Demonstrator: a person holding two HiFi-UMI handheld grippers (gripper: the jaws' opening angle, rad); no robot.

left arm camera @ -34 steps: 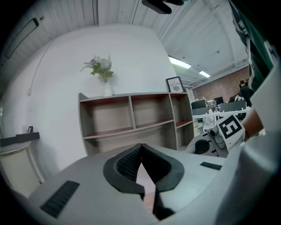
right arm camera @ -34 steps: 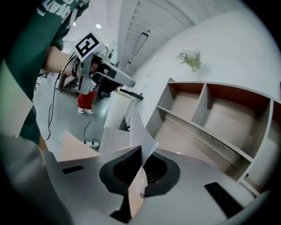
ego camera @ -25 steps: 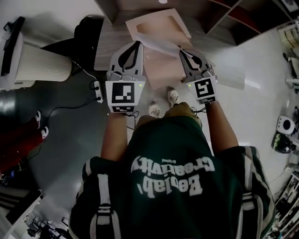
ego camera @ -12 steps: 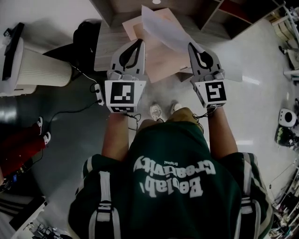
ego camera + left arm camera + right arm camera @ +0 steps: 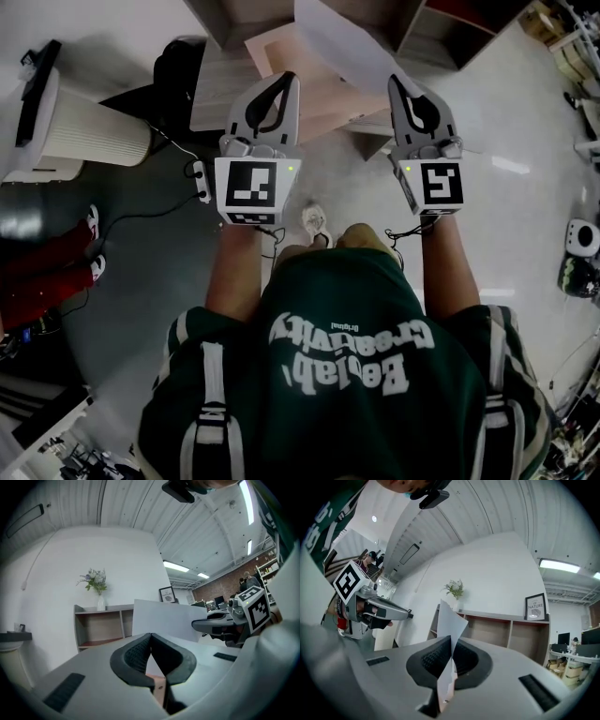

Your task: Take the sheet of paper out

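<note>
- Grey floor [image 5: 141, 281] spreads under the person, on the near side of the tan envelope [image 5: 281, 56], which lies flat on a wooden table [image 5: 211, 94].
- Over the envelope's near edge hangs the left gripper [image 5: 289, 79], pointing level. Its jaws are pressed together and I see nothing caught between them.
- Just right of the envelope, the right gripper [image 5: 395, 81] is clamped on the sheet of paper [image 5: 347, 42], pinching it at one narrow spot on its lower edge.
- From that pinch the sheet rises up and across, above the envelope. It looks fully out of the envelope.
- Beyond the envelope an open shelf unit [image 5: 511, 630] stands against a white wall, with a vase of flowers [image 5: 100, 585] on top.
- Risk: with one small grip and most of the sheet unsupported, a quick swing could make it flop, crease at the pads or slide free.
- Risk: the sheet's free upper edge reaches towards the shelf unit beyond the envelope, so carrying it further that way could catch and bend it.
- Risk: nothing holds the envelope down. If a hidden corner of the sheet were inside it, the pull would drag the envelope along the table.
</note>
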